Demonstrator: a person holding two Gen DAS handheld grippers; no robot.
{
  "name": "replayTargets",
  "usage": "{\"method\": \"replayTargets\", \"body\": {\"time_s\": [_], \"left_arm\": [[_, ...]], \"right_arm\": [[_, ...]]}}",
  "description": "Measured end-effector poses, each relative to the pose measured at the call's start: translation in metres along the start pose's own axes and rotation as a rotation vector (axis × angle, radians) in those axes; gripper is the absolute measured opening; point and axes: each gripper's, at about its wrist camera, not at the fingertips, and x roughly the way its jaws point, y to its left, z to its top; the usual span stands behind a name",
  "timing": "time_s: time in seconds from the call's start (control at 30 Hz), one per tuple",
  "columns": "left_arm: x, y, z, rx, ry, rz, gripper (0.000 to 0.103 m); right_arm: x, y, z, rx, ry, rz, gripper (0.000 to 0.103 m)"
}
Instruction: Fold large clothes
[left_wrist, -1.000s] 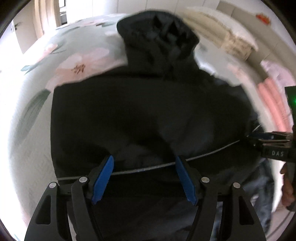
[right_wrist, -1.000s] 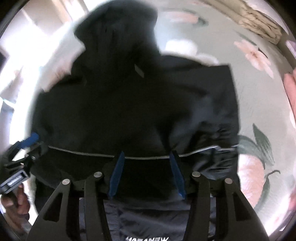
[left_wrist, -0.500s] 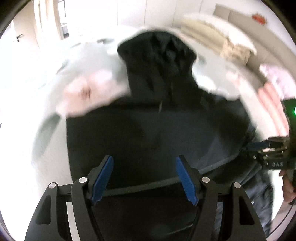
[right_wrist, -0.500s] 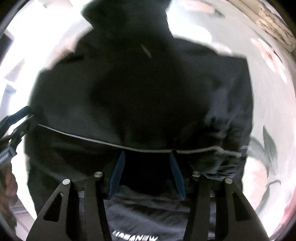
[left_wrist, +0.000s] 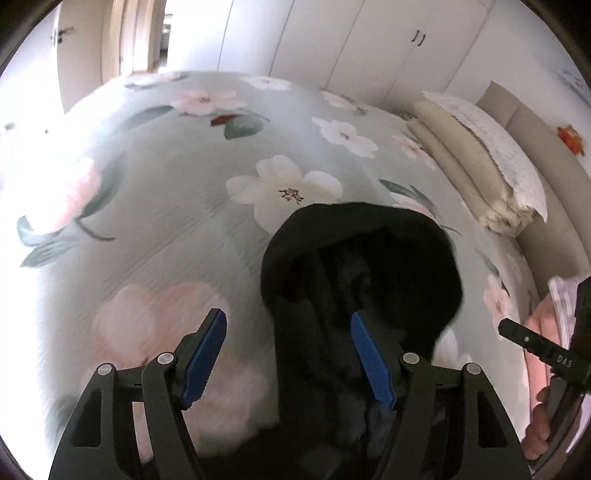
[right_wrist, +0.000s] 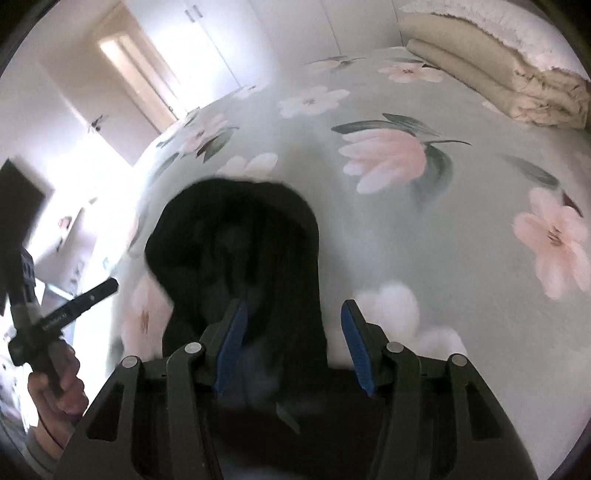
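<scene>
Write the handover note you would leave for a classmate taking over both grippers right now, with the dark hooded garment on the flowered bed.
Left gripper: open, holding nothing, low over the bedspread at the garment's left edge.
Right gripper: open, holding nothing, over the garment's right side.
Black hooded garment: on the bed, hood end pointing away from you; its lower part runs under the grippers, out of view.
Folded beige blankets lie at the far end.
Done: the garment looks narrowed lengthwise, though blur hides the edges.
Left: probably fold it end to end, then flatten it.
</scene>
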Motion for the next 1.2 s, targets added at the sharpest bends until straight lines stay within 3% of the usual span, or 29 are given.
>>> {"method": "replayTargets", "body": {"time_s": [0.17,0.2,0.23,0.27,0.3,0.33,0.4,0.47,0.53,0.6,0.67,0.73,0.8,0.83,0.87,0.9,0.93,1.0,1.07,1.13,1.2], "left_arm": [[0.064,-0.003,0.019,0.047,0.076,0.089,0.072],[0.074,-0.001,0.021,0.047,0.088,0.101,0.065],[0.085,0.000,0.024,0.047,0.102,0.107,0.042],[0.093,0.001,0.025,0.048,0.121,0.108,0.024],[0.100,0.003,0.028,0.044,0.136,0.117,0.009],[0.098,0.007,0.030,0.031,0.117,0.100,0.008],[0.079,0.011,0.031,0.022,0.047,0.013,0.008],[0.044,0.014,0.026,0.035,-0.045,-0.071,0.008],[0.020,0.025,0.015,0.034,-0.093,-0.134,0.008],[0.023,0.045,0.003,0.002,-0.046,-0.188,0.012],[0.058,0.063,-0.014,-0.026,0.087,-0.153,0.011],[0.099,0.072,-0.033,-0.033,0.217,-0.089,0.011],[0.104,0.079,-0.034,-0.058,0.205,-0.120,0.013],[0.102,0.082,-0.030,-0.084,0.215,-0.148,0.016],[0.097,0.084,-0.029,-0.082,0.212,-0.155,0.021],[0.091,0.083,-0.028,-0.047,0.200,-0.137,0.034],[0.086,0.082,-0.029,-0.018,0.195,-0.114,0.051],[0.073,0.087,-0.032,0.023,0.197,-0.071,0.067],[0.059,0.092,-0.035,0.033,0.207,-0.094,0.068],[0.042,0.091,-0.043,0.064,0.214,-0.085,0.071],[0.025,0.079,-0.049,0.166,0.197,-0.013,0.071]], "right_arm": [[0.057,0.001,0.028,-0.017,0.045,-0.036,0.066],[0.068,0.000,0.031,-0.019,0.058,-0.046,0.066],[0.078,0.001,0.032,-0.024,0.072,-0.061,0.066],[0.092,0.002,0.036,-0.034,0.094,-0.068,0.060],[0.102,0.004,0.039,-0.049,0.108,-0.065,0.043],[0.107,0.007,0.042,-0.071,0.119,-0.074,0.010],[0.093,0.013,0.044,-0.106,0.062,-0.098,0.008],[0.055,0.017,0.040,-0.158,-0.064,-0.055,0.007],[0.029,0.015,0.027,-0.190,-0.139,-0.026,0.006],[0.024,0.000,0.014,-0.173,-0.137,-0.022,0.006],[0.052,-0.023,0.001,-0.112,-0.037,0.002,0.006],[0.097,-0.032,-0.014,-0.092,0.090,-0.047,0.006],[0.125,-0.039,-0.024,-0.086,0.170,-0.073,0.006],[0.126,-0.041,-0.024,-0.068,0.163,-0.064,0.005],[0.124,-0.042,-0.020,-0.056,0.168,-0.056,0.005],[0.122,-0.042,-0.018,-0.056,0.172,-0.057,0.006],[0.117,-0.042,-0.017,-0.062,0.178,-0.062,0.010],[0.109,-0.042,-0.017,-0.083,0.200,-0.069,0.027],[0.096,-0.044,-0.018,-0.091,0.208,-0.058,0.044],[0.076,-0.046,-0.018,-0.103,0.192,-0.032,0.050],[0.054,-0.041,-0.016,-0.123,0.165,-0.026,0.050]]}}
